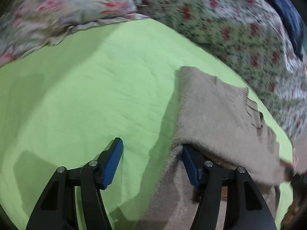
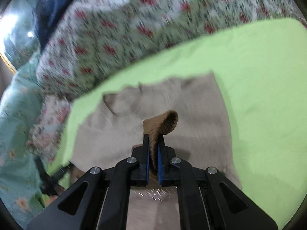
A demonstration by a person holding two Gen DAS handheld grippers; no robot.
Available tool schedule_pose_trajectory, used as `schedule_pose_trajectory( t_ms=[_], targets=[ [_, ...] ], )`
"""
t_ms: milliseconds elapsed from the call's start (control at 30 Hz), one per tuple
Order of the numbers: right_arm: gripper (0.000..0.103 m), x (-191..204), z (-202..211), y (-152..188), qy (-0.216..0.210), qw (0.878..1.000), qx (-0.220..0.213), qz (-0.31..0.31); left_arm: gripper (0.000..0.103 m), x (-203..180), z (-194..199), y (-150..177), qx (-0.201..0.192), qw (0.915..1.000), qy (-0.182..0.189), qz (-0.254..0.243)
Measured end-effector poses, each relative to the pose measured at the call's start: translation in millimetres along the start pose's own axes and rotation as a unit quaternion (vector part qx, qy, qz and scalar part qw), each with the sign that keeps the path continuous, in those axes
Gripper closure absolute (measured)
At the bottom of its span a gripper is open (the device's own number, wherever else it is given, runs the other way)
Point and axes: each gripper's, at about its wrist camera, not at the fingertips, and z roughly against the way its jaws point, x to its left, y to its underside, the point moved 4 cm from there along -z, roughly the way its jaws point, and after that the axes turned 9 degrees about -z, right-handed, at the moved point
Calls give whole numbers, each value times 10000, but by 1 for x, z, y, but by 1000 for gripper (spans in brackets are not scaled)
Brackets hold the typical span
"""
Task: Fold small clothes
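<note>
A small beige fuzzy garment (image 1: 214, 111) lies on a bright green sheet (image 1: 86, 88). My left gripper (image 1: 151, 153) is open; the garment's edge drapes over its right finger (image 1: 189, 164), and its left finger (image 1: 113, 161) stands over bare sheet. In the right wrist view the same beige garment (image 2: 184, 103) spreads ahead. My right gripper (image 2: 153, 149) is shut on a ribbed brown-beige edge of the garment (image 2: 163, 123), which curls up above the fingertips.
Floral bedding (image 1: 230, 23) is bunched along the far side of the green sheet (image 2: 264, 80). A dark blue cloth (image 1: 284, 9) lies at the far right. A teal floral cover (image 2: 17, 118) sits to the left in the right wrist view.
</note>
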Motion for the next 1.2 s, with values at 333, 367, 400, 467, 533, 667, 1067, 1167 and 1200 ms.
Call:
schedule_pose_trajectory(
  t_ms=[333,367,400,467,533,667,1067,1167,1200],
  targets=[
    [95,-12,-31,23,226,9990,340,201,42,18,-3,2,10,9973,553,477],
    [95,-14,-33,25,256,9988,371,203,42,18,-3,2,22,9974,556,455],
    [95,-18,-37,29,360,9981,443,239,42,18,-2,2,35,9974,567,443],
    [95,-20,-41,33,432,9975,483,286,42,21,0,3,72,9972,616,426],
    [95,-20,-40,36,475,9971,466,356,42,21,2,4,136,9974,623,342],
    [88,-19,-27,31,550,9977,325,242,45,25,16,10,272,9967,714,285],
    [85,12,-15,39,222,9981,209,531,37,-9,14,-16,189,9970,711,-223],
    [85,3,-41,44,517,9954,579,559,36,-9,-6,-16,378,9982,54,-452],
    [85,-2,-44,45,625,9946,624,539,35,-8,-12,-14,460,9977,35,-491]
  ],
)
